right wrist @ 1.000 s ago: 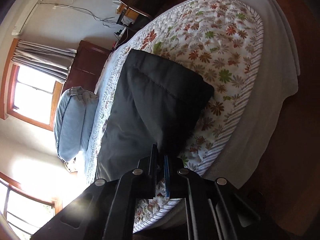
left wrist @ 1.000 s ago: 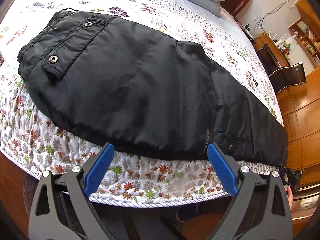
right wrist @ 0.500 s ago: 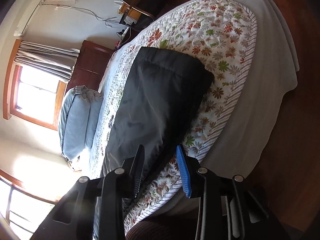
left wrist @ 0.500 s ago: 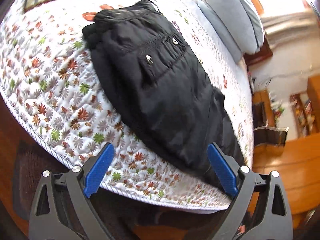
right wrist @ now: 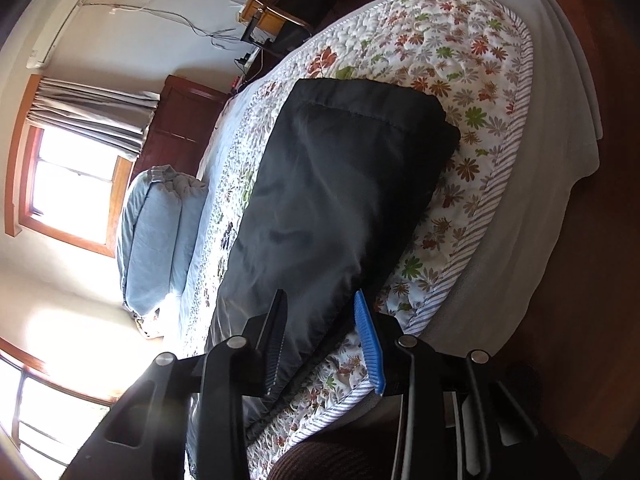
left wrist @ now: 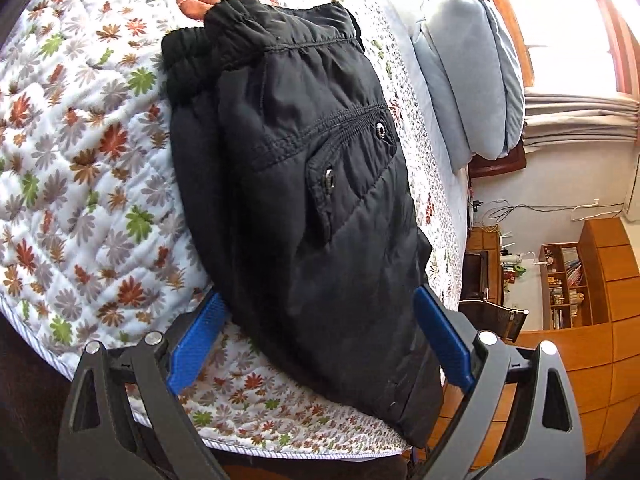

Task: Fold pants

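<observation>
The black, smooth nylon pants (left wrist: 312,208) lie lengthwise on the quilted floral bedspread (left wrist: 80,208), straight ahead of both. Left hand-held gripper (left wrist: 316,336) gapes wide, released; right hand-held gripper (right wrist: 320,336) has just been opening, cloth between its ribbed blue pads, ungripped

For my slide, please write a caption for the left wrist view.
Black pants on a floral quilt, between the open left gripper fingers.

Both wrist views close, angled down; share pants (left wrist: 304,184) on bed (right wrist: 472,64).
</observation>
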Demonstrator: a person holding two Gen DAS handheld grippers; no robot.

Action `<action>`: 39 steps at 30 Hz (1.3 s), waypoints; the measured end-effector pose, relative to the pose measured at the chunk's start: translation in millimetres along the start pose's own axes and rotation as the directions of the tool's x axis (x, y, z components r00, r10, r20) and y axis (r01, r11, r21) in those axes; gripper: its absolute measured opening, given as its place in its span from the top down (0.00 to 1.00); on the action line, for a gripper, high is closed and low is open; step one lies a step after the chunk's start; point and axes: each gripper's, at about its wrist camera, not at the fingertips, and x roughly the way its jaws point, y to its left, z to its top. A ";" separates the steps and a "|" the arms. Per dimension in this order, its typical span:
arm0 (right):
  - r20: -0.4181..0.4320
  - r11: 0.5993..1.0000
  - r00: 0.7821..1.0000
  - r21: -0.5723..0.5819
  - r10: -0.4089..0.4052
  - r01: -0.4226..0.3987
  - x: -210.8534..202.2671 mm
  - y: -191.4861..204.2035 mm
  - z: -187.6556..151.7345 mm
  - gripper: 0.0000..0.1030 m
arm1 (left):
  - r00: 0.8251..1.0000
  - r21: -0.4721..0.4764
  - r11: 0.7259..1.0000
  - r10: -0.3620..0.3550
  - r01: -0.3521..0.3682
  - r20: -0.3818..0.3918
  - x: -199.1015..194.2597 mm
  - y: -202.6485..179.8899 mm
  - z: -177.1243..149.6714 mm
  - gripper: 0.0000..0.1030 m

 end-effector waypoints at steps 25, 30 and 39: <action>-0.015 0.996 0.999 0.083 0.039 -0.037 5.2 -19.5 -5.8 0.40 | 0.993 0.015 1.000 0.019 -0.021 0.119 -3.1 -2.2 0.5 0.88; -0.035 0.989 0.998 0.140 0.058 -0.052 9.0 -34.5 -9.7 0.40 | 0.993 0.013 1.000 0.020 -0.021 0.120 -3.3 -1.1 -0.5 0.88; -0.036 0.995 0.999 0.089 0.037 -0.033 19.6 -19.0 -6.6 0.44 | 0.993 0.014 0.999 0.028 -0.030 0.113 -2.9 2.7 2.4 0.87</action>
